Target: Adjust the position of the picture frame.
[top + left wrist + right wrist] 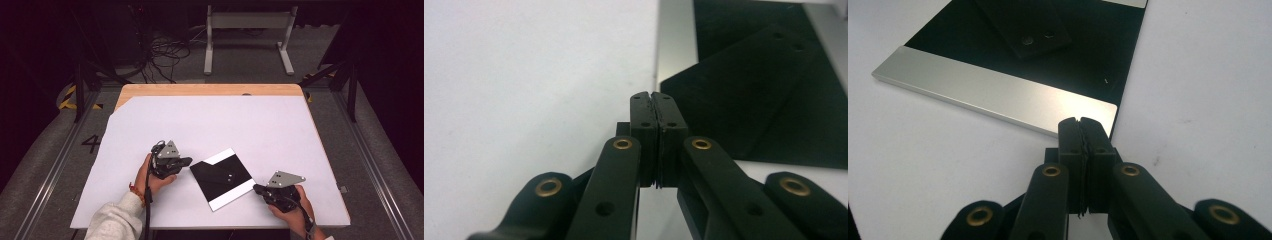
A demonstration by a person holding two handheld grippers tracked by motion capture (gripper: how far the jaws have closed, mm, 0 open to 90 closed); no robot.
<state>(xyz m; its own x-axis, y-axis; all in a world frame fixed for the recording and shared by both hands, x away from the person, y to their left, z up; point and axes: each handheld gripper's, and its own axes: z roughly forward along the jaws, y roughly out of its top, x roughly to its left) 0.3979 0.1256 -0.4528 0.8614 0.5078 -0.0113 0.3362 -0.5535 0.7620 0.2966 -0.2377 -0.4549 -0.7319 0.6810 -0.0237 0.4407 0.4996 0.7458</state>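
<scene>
Hands enter from the near edge of the table, each carrying 1 gripper, and between them lies a flat black plate (222, 178) with a silvery band along 2 opposite edges, resting at an angle on the white sheet (210, 125) that covers most of the tabletop. On the left, the left gripper (187, 161) points toward the plate's near-left corner and sits just beside it; in the left gripper view its 2 black jaws are pressed together with nothing between them, and the plate's corner lies just past their tips, with a dark reflection on its glossy face. On the right, the right gripper (256, 188) points at the plate's near-right corner, at the end of the silver band (993, 92); in the right gripper view its jaws are likewise pressed together and empty, their tips at the band's edge, though whether they touch it cannot be told. 2 small holes (1037, 38) show in the dark reflection on the plate's black middle. Farther off, a strip of bare wooden tabletop (210, 89) shows beyond the sheet, and behind it a pale metal stand (248, 35) and loose cables (162, 55) lie on the grey floor.
</scene>
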